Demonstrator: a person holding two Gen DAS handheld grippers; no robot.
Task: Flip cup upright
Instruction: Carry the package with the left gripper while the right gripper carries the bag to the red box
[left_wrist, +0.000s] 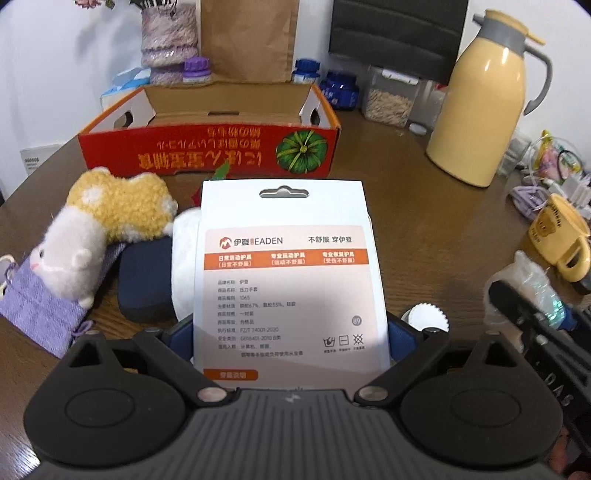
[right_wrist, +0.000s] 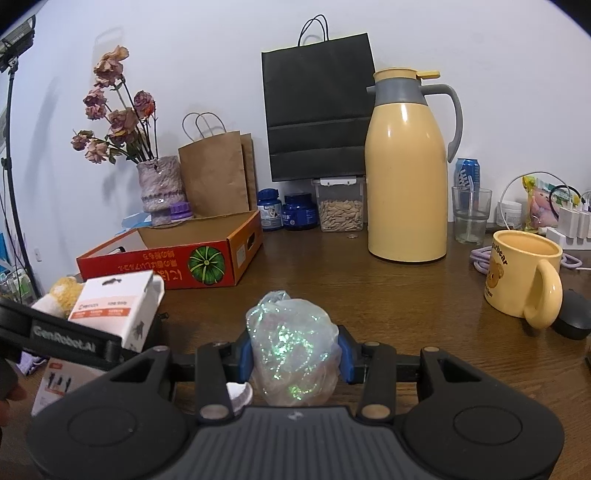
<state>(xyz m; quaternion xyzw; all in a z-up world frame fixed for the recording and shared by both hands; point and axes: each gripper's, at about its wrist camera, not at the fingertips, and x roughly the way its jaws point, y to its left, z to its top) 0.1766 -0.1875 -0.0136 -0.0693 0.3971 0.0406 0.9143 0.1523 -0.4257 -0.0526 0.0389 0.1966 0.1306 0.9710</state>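
Note:
The yellow bear-print cup (right_wrist: 524, 275) stands upright on the brown table (right_wrist: 369, 288) at the right, mouth up and handle facing me; it also shows at the right edge (left_wrist: 561, 240) of the left wrist view. My left gripper (left_wrist: 290, 338) is shut on a white product box (left_wrist: 288, 273), held upright. My right gripper (right_wrist: 295, 354) is shut on a glittery plastic bag (right_wrist: 291, 350), left of and nearer than the cup. Neither gripper touches the cup.
A red open cardboard box (right_wrist: 177, 258) lies at the back left, a tall yellow thermos (right_wrist: 406, 177) behind centre. A plush toy (left_wrist: 110, 218), a dark pouch (left_wrist: 147, 280) and a white cap (left_wrist: 428, 317) lie near the left gripper. A glass (right_wrist: 471, 214) and a black mouse (right_wrist: 572, 314) flank the cup.

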